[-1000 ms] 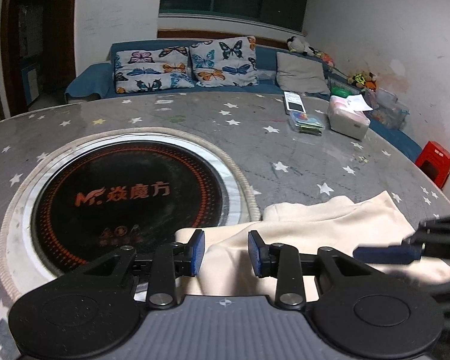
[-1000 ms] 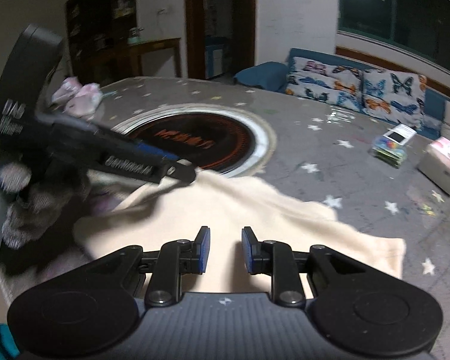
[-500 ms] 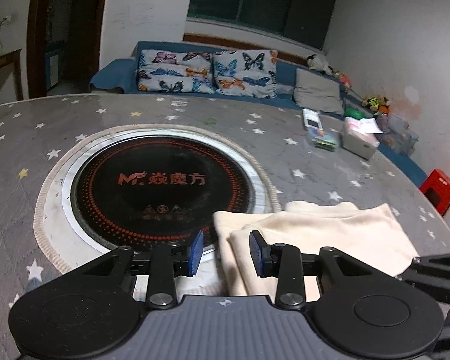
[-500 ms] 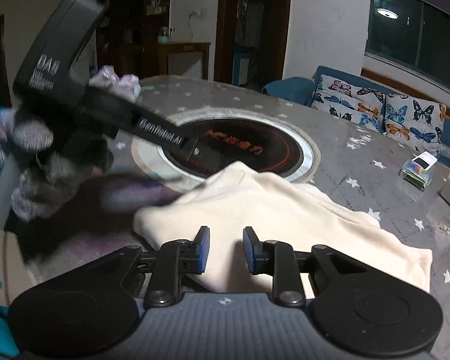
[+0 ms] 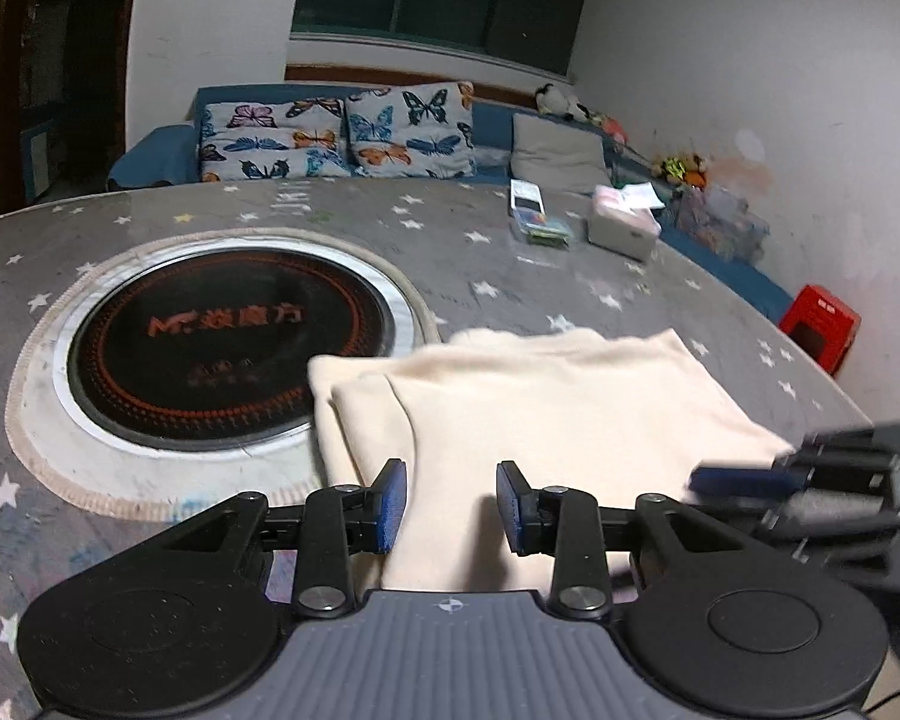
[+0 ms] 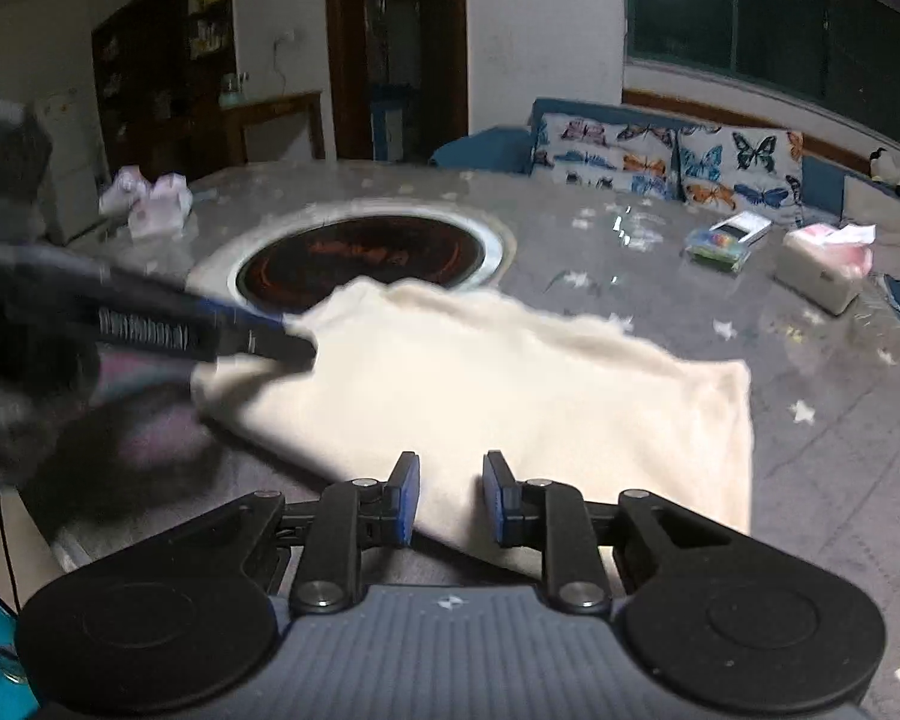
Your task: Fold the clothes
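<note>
A cream garment lies folded flat on the star-print table, beside the round black hob. My left gripper hovers over the garment's near edge with its blue pads apart and nothing pinched. In the right wrist view the same garment spreads ahead. My right gripper is over its near edge, jaws closing, with the cloth below the gap and untouched by the pads. The right gripper shows blurred at the garment's right corner. The left gripper is blurred at its left corner.
A round black hob with a white rim is set in the table. A tissue box and a small box of coloured items stand at the far right. Pink-white cloth lies far left. A sofa with butterfly cushions is behind.
The left wrist view has slid over the garment, which now lies flatter and fills more of the frame. In the right wrist view the left gripper dropped from upper left to the cloth's left corner.
</note>
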